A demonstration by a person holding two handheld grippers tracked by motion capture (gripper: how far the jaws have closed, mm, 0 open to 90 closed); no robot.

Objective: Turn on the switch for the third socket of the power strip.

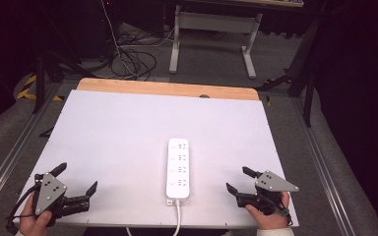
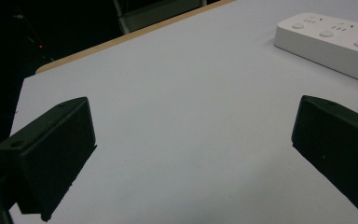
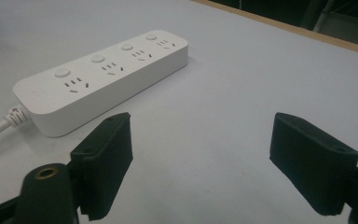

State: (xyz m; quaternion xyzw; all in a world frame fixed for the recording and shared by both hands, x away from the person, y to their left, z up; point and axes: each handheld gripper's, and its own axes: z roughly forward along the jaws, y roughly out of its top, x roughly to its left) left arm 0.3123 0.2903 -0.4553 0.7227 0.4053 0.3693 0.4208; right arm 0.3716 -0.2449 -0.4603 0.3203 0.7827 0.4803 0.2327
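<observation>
White power strip [image 1: 178, 169] sits mid-table [image 1: 103, 128], cord running off the near edge. Left gripper [image 1: 77, 181] and right gripper [image 1: 237, 179] flank it, jaws spread wide, holding nothing.

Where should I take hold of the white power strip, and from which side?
Grip the power strip across its narrow width, near the middle of its length, probably coming down from above. It lies flat on the white table, long axis running away from the person, cable trailing off the near end. Both the left gripper and right gripper stand open; either seems usable.
</observation>
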